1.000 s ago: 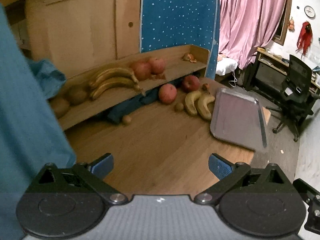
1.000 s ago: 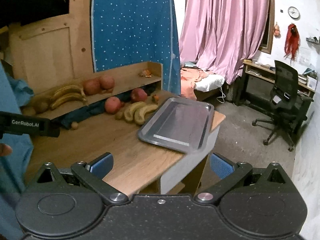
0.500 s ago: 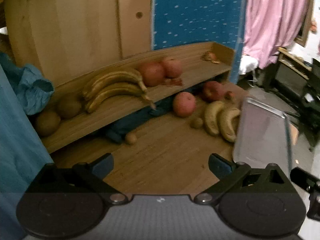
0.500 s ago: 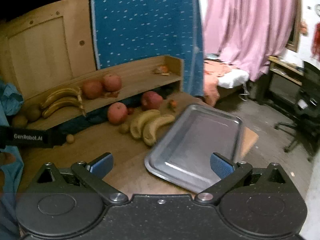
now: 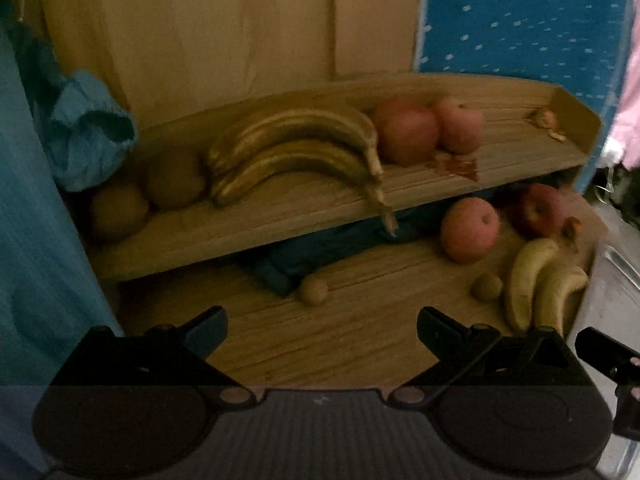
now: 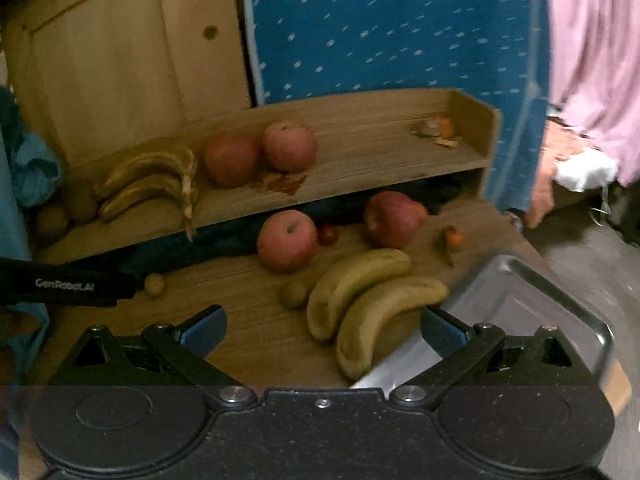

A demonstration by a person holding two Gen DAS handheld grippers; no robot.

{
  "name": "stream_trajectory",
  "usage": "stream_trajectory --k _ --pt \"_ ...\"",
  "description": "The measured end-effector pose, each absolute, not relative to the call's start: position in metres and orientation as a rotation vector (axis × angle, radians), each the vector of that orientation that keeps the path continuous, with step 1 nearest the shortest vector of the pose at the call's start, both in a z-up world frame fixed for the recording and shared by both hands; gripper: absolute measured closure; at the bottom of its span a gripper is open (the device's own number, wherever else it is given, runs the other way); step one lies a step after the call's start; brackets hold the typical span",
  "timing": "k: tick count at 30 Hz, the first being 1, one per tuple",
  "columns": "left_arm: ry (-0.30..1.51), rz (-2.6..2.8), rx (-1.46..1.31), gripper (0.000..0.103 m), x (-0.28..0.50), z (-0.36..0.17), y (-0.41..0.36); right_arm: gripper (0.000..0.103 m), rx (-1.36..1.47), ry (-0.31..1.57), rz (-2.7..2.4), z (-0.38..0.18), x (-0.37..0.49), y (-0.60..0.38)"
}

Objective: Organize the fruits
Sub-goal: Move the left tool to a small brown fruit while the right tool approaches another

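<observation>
A blue dotted cloth (image 6: pixel 392 32) hangs behind the wooden shelf (image 6: pixel 360 148), a pink curtain (image 6: pixel 592 60) to its right, crumpled blue fabric (image 5: pixel 86 136) at its left end

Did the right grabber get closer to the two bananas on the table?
Yes. The right gripper has moved forward: the two bananas now lie between its open fingers, beside the tray.

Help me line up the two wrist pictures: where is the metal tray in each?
Left wrist: tray is a sliver at the right edge, right of the two table bananas.
Right wrist: tray sits lower right, behind the right claw finger.
Shared landmark: those bananas, touching the tray's left side.
</observation>
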State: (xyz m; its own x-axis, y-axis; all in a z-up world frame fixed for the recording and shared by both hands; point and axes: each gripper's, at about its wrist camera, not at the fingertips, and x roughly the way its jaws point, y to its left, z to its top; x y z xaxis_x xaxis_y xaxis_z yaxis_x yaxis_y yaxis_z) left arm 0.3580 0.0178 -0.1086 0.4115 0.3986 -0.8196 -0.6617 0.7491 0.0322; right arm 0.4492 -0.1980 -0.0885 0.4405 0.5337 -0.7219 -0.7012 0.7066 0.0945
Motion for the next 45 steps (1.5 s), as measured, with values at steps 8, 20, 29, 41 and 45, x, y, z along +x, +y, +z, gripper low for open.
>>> stream_trajectory --k 8,20,29,41,45 --pt "1.002 0.783 -0.357 0.000 0.387 -0.135 0.023 0.001 -0.291 0.859 0.939 -0.109 0.482 -0.175" --pt "1.044 0.895 -0.404 0.000 0.403 -0.155 0.031 0.006 -0.406 0.836 1.125 -0.125 0.494 -0.154" --pt "1.037 0.897 -0.416 0.000 0.407 -0.160 0.035 0.015 -0.463 0.831 1.248 -0.136 0.500 -0.136" --pt "1.043 0.929 -0.391 0.016 0.412 -0.179 0.048 0.030 -0.598 0.805 1.276 -0.162 0.509 -0.117" --pt "1.041 0.918 -0.384 0.029 0.415 -0.185 0.049 0.040 -0.654 0.794 1.270 -0.164 0.506 -0.107"
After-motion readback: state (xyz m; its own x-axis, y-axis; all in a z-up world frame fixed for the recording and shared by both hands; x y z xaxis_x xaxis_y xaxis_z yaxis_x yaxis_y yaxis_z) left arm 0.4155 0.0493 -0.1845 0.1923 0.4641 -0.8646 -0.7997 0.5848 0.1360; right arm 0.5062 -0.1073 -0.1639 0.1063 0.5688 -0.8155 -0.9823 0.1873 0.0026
